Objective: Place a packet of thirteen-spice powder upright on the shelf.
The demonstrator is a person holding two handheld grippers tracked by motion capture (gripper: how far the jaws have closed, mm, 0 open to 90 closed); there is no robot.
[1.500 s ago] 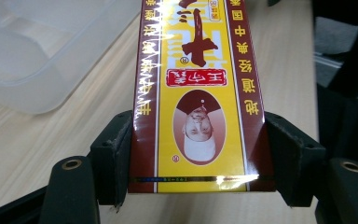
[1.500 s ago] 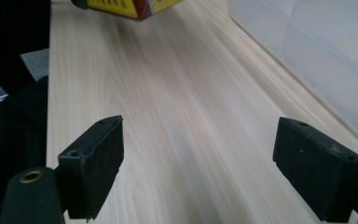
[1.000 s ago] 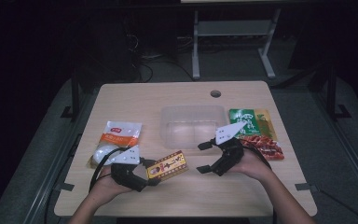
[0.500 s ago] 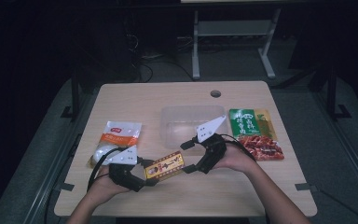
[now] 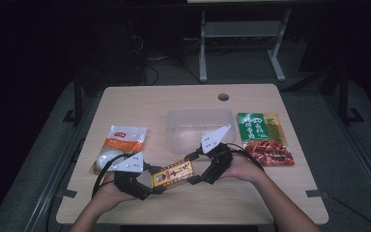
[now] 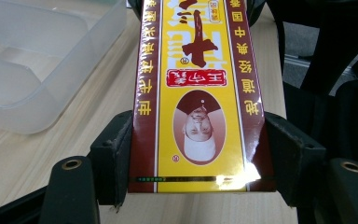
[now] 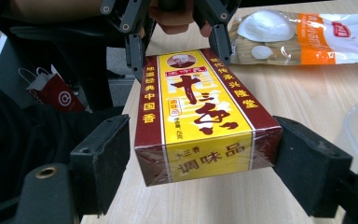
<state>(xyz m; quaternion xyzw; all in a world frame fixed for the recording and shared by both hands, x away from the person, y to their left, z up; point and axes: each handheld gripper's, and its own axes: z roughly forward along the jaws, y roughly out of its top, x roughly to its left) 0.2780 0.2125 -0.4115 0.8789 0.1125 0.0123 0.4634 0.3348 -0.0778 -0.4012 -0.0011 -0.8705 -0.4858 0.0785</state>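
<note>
The left gripper (image 5: 155,181) clamps the spice box (image 5: 173,173) just before the empty clear tub (image 5: 199,129); the right gripper (image 5: 192,168) jaws flank its other end, contact unclear.

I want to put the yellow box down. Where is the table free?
Free: the far strip behind the clear container, around the round hole, and the near edge before both hands. Crowded: the middle row, from white packet to green-red packet, where both grippers meet at the box.
</note>
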